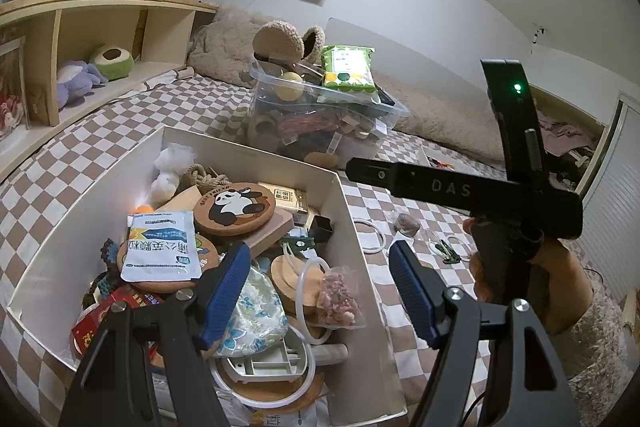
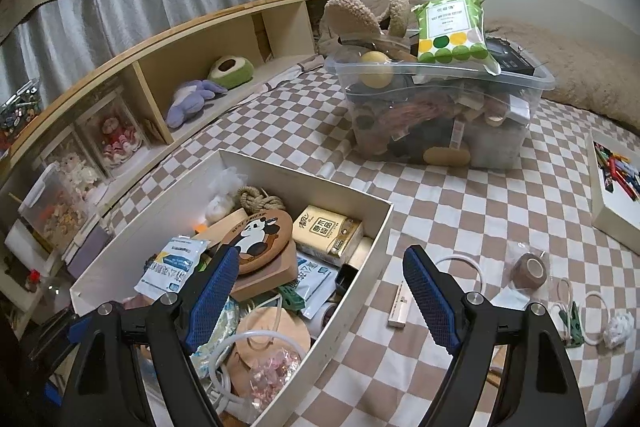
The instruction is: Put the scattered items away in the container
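The open white cardboard box (image 1: 356, 223) sits on the brown-and-white checked bedspread (image 2: 460, 195) and is crowded with small things: a round wooden coaster printed with a panda (image 1: 234, 207), a white-and-blue medicine sachet (image 1: 162, 247), a gold tissue pack (image 2: 328, 229), a knotted rope (image 2: 256, 201) and a clear bag of pink bits (image 1: 338, 297). The left gripper (image 1: 320, 291) hangs above the box's near right corner with its blue-padded jaws spread wide and nothing between them, one finger over the contents and the other over the bedspread outside the wall. The right gripper (image 2: 324, 301) is likewise wide apart and empty, straddling the box's right wall. Still scattered on the bedspread to the right of the box lie a white ring (image 2: 464, 267), a small white stick-shaped packet (image 2: 400, 307), a roll of brown bandage in clear wrap (image 2: 530, 269), a green clip (image 2: 572, 323) and a white cord ball (image 2: 618, 327). Behind the box stands a clear plastic tub (image 2: 440, 115) heaped full, topped with a green wet-wipes pack (image 2: 452, 31).
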Motion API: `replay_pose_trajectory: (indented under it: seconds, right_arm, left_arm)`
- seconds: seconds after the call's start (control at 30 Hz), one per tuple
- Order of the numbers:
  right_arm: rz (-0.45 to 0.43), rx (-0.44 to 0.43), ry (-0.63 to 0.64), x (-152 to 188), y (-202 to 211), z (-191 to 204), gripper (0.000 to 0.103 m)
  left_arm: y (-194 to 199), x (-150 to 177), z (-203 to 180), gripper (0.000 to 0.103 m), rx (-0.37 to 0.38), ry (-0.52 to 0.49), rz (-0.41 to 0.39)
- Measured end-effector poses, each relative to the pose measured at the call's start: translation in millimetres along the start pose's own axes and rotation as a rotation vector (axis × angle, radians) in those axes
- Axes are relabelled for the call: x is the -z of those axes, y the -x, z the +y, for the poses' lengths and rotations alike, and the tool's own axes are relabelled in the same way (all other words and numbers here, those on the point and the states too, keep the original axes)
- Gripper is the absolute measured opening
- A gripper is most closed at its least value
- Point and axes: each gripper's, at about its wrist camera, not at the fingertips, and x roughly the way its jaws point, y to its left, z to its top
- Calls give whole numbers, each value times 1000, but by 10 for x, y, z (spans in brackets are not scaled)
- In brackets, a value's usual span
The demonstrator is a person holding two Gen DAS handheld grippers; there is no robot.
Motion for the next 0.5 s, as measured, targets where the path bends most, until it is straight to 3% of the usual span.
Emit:
replay_pose_trajectory:
  seconds: [0.5]
  right_arm:
    - [-44, -16, 24, 119, 279, 12, 84]
  left_arm:
    - [25, -20, -40, 72, -36, -25, -5]
